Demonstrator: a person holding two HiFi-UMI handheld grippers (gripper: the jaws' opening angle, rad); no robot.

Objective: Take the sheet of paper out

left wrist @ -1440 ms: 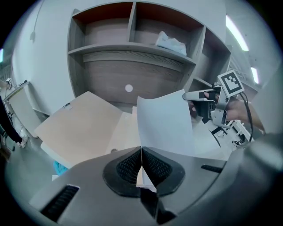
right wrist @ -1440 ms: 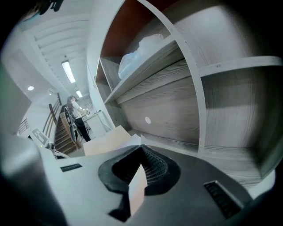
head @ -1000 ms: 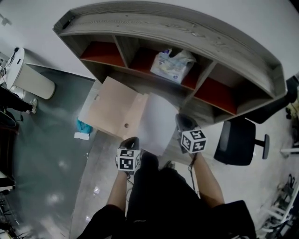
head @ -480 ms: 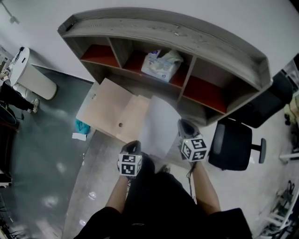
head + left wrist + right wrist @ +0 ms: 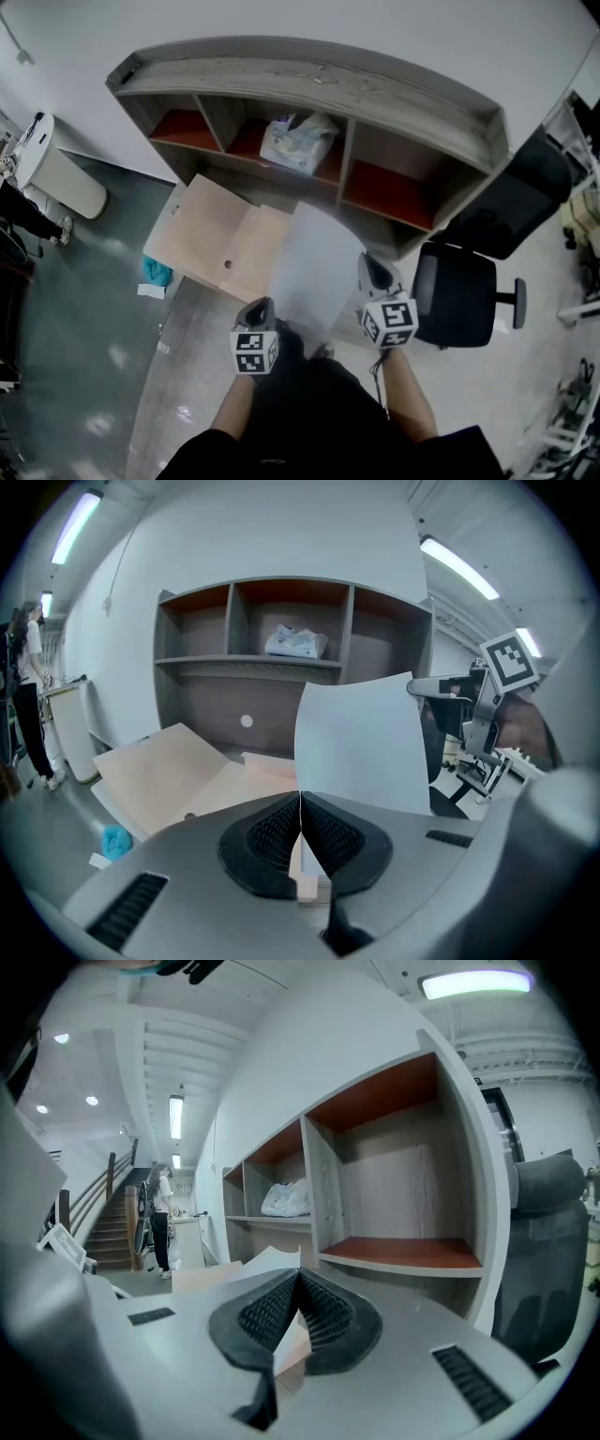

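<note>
The sheet of paper (image 5: 309, 258) is out in the open air, a smooth white rectangle, slightly bowed, held up in the middle of the head view between the two grippers. The left gripper (image 5: 300, 803) has its ribbed black pads pressed flat together on the sheet's lower left corner, so the paper rises from the jaws like a thin blade. The right gripper (image 5: 298, 1283) is likewise clamped tight on the sheet's right edge, with white paper pinched in the narrow V of its pads and poking out beneath them.

Left of the sheet a beige card folder (image 5: 211, 239) lies spread open, matte and flat, with a small dark round dot near its flap. Across the top of the frame stands a grey wood-grain shelf unit (image 5: 309, 80) with reddish-brown compartment floors. A crumpled white plastic bag (image 5: 298, 141) sits in its middle compartment. A black padded office chair (image 5: 459, 295) is at the right. A scrap of teal cloth (image 5: 156, 272) lies on the glossy grey floor (image 5: 84, 309) at the left.
</note>
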